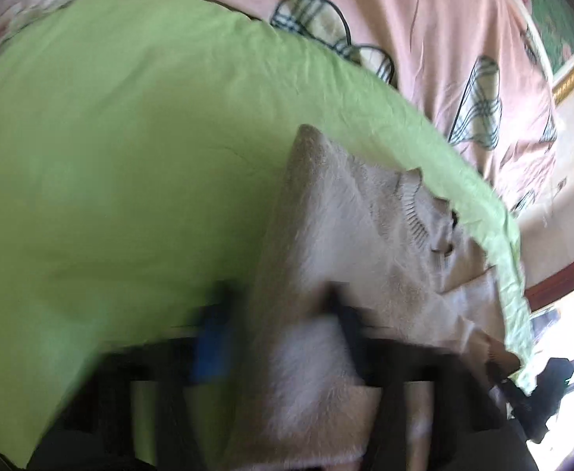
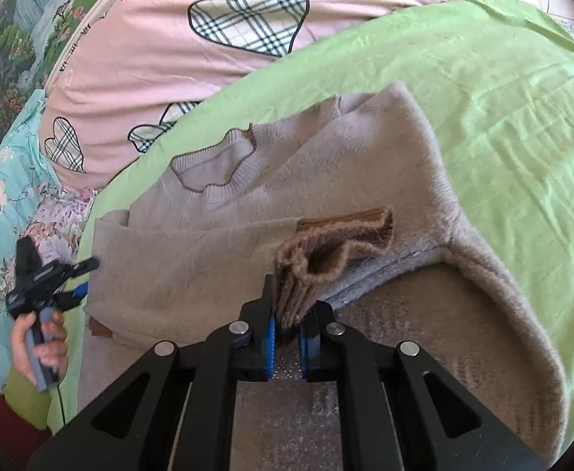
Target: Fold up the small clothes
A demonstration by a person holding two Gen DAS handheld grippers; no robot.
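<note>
- Bed: a pink duvet (image 2: 137, 59) printed with plaid hearts covers the far side; a green sheet (image 2: 502, 117) is spread over it and carries the work
- Beside the bed, at the left edge of the right wrist view, lie a turquoise floral cover (image 2: 0, 180) and a framed landscape picture (image 2: 8, 59)
- Beige sweater (image 2: 326, 157): lies flat on the green sheet, its ribbed neckline (image 2: 216, 168) toward the pink duvet. One sleeve is folded across the body, its darker brown cuff (image 2: 326, 243) ending near the middle of the garment. The lower body of the sweater curves down the right side of the right wrist view
- In the left wrist view the sweater (image 1: 345, 216) lies close under the camera, with its neckline near the edge of the green sheet (image 1: 110, 137)
- Right gripper (image 2: 288, 327): my fingers are nearly closed, and their blue pads (image 2: 271, 337) pinch the bunched brown cuff, which stands up between them
- Left gripper (image 1: 275, 314): this view is motion-blurred. One finger with a blue pad sits over the green sheet and the other over the sweater, so the jaws are spread wide, with sweater fabric lying between them; I cannot tell whether the pads touch it
- From the right wrist view, my left gripper (image 2: 71, 278) sits at the sweater's left edge, jaws apart, held in my left hand (image 2: 39, 337)
</note>
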